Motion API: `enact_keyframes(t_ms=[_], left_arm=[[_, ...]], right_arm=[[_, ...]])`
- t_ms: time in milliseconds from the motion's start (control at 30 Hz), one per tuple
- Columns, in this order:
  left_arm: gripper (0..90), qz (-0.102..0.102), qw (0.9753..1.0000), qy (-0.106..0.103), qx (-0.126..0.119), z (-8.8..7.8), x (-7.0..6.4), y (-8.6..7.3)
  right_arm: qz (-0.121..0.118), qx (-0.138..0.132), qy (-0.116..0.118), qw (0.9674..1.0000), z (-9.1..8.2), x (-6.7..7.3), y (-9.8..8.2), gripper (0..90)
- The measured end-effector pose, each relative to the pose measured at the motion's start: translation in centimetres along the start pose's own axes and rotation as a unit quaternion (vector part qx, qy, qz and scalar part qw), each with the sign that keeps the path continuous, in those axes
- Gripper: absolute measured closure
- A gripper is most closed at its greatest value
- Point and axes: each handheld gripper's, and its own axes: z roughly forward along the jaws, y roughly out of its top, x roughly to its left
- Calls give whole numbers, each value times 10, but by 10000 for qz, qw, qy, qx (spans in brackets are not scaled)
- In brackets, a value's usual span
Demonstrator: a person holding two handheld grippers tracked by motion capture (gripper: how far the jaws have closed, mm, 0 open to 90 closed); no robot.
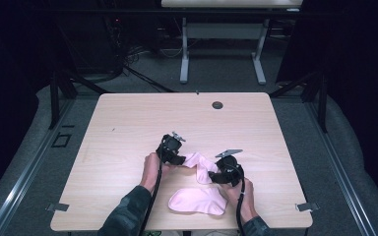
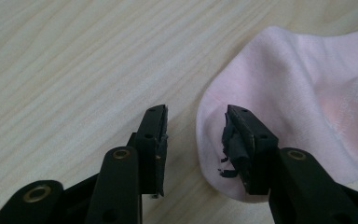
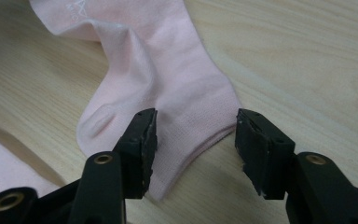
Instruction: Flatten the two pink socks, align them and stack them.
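A pink sock point(image 1: 201, 166) lies stretched out on the worktop point(image 1: 128, 128), in the near half of it, with a gripper at each end. The left gripper point(image 1: 173, 153) sits at the sock's rounded toe end, its jaws spread, one over bare wood and the other over the fabric edge, holding nothing. The right gripper point(image 1: 220, 174) is at the ribbed cuff end, jaws likewise spread and straddling the cuff without pinching it.

My guess is that each end is about to be gripped so the sock can be lifted or laid flat. To do that well, each pair of jaws should come down low enough to catch both layers of fabric, bite a little way in from the edge, and close together so the sock does not bunch toward one side. The pad point(image 2: 230, 144) on the left gripper looks frayed, so its hold may be weak.

A second pink sock point(image 1: 198, 201) lies just nearer the person than the first, beside the right hand point(image 1: 241, 196); a careless sweep could drag it. A small round hole point(image 1: 217, 105) sits well beyond the sock, out of the way.
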Motion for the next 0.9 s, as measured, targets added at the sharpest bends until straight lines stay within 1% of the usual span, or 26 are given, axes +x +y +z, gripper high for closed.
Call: enact_keyframes(t_ms=[33, 67, 100, 167, 200, 233, 300, 400, 467, 533, 567, 600, 633, 667, 700, 767, 800, 833, 867, 900], left_arm=[[625, 6, 10000, 54, 13, 0, -1, 0], [637, 55, 9999, 117, 77, 0, -2, 0], [652, 69, 9999, 122, 54, 0, -3, 0], [696, 156, 9998, 149, 42, 0, -5, -1], [719, 213, 9996, 184, 48, 0, -7, -1], [746, 233, 9996, 162, 61, 0, -8, -1], [796, 294, 9994, 189, 44, 0, -10, -2], [874, 346, 9992, 181, -4, 0, -12, -4], [886, 351, 9992, 208, -36, 0, -12, -5], [889, 326, 9993, 182, -52, -1, -11, -6], [890, 288, 9994, 158, -85, -1, -10, -7], [891, 228, 9996, 131, -95, -2, -8, -8], [892, 164, 9997, 120, -115, -2, -8, -9], [892, 100, 9998, 99, -125, -3, -6, -10], [892, 82, 9998, 106, -128, -5, -5, -12], [892, 40, 9998, 107, -180, -9, -5, -15], [893, 27, 9997, 109, -204, -12, -4, -16], [892, 23, 9997, 86, -235, -16, -4, -18], [892, 70, 9996, 95, -243, -20, -4, -19], [892, 66, 9995, 99, -300, -25, -5, -20]], right_arm=[[-50, 10, -21, 10000, 0, 1, 0, 509], [-92, 12, -55, 9999, 0, 2, 0, 523], [-154, -4, -157, 9998, 1, 4, 0, 535], [-229, 10, -142, 9996, 0, 5, 0, 577], [-218, -24, -129, 9997, 1, 6, 0, 597], [-227, -32, -131, 9997, 1, 6, 0, 614], [-222, -41, -128, 9997, 0, 5, -1, 666], [-158, -103, -58, 9998, 0, 2, -2, 756], [-104, -205, 59, 9997, 0, -1, -5, 810], [-55, -240, 116, 9996, -1, -3, -6, 825], [-15, -279, 170, 9995, 0, -5, -7, 830], [-12, -266, 185, 9995, 0, -6, -7, 832], [45, -276, 234, 9993, 0, -7, -7, 833], [22, -221, 218, 9995, -1, -9, -7, 833], [50, -212, 272, 9994, -2, -10, -7, 834], [76, -246, 312, 9992, -4, -13, -7, 835], [136, -319, 380, 9987, -6, -14, -7, 834], [149, -355, 392, 9985, -9, -15, -7, 834], [153, -448, 415, 9980, -14, -15, -7, 834], [147, -496, 410, 9978, -18, -16, -7, 834]])
